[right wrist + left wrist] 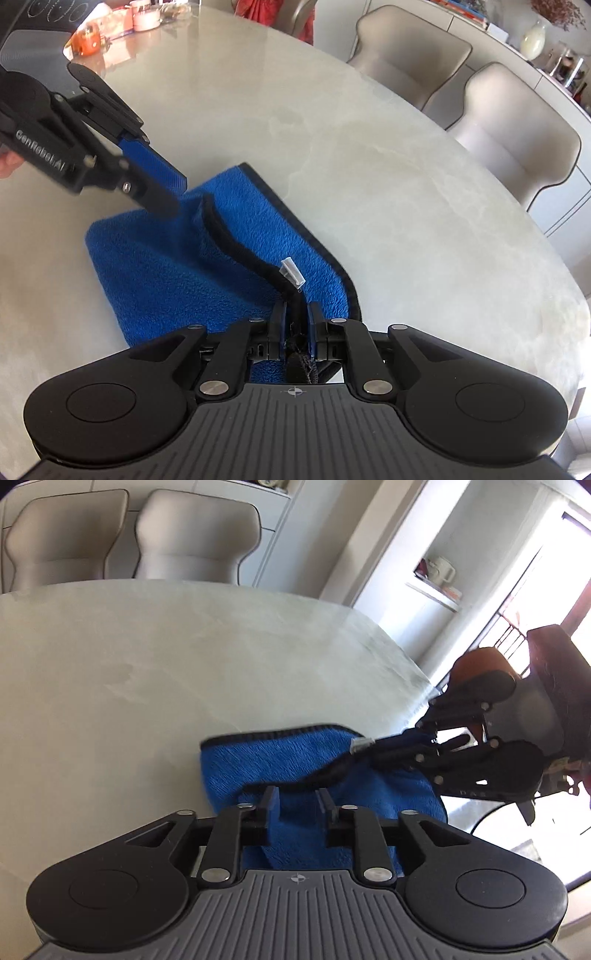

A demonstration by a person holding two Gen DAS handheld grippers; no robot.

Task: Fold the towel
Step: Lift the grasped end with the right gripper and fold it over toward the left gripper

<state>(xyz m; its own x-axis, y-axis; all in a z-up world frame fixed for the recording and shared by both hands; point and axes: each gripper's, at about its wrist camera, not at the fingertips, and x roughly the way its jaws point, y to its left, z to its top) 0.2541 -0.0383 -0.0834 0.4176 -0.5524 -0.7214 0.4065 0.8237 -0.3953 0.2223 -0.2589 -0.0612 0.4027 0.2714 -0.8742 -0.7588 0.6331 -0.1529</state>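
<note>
A pale marble table (pixel 369 166) fills both views, with 2 beige chairs (pixel 195 535) at upper left. The left gripper (pixel 295 799) stands open over the blue towel (pixel 166 266); the right gripper (pixel 295 314) pinches its black hem.

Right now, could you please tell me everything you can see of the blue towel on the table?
The blue towel is a fluffy, fleece-like cloth with a black stitched edge and a small white tag. It lies folded over on the pale marble-look table, its upper layer's black edge curving across the lower. The right gripper is shut on that edge near the tag, lifting it slightly. The left gripper stands open over the other end, gripping nothing.
</note>
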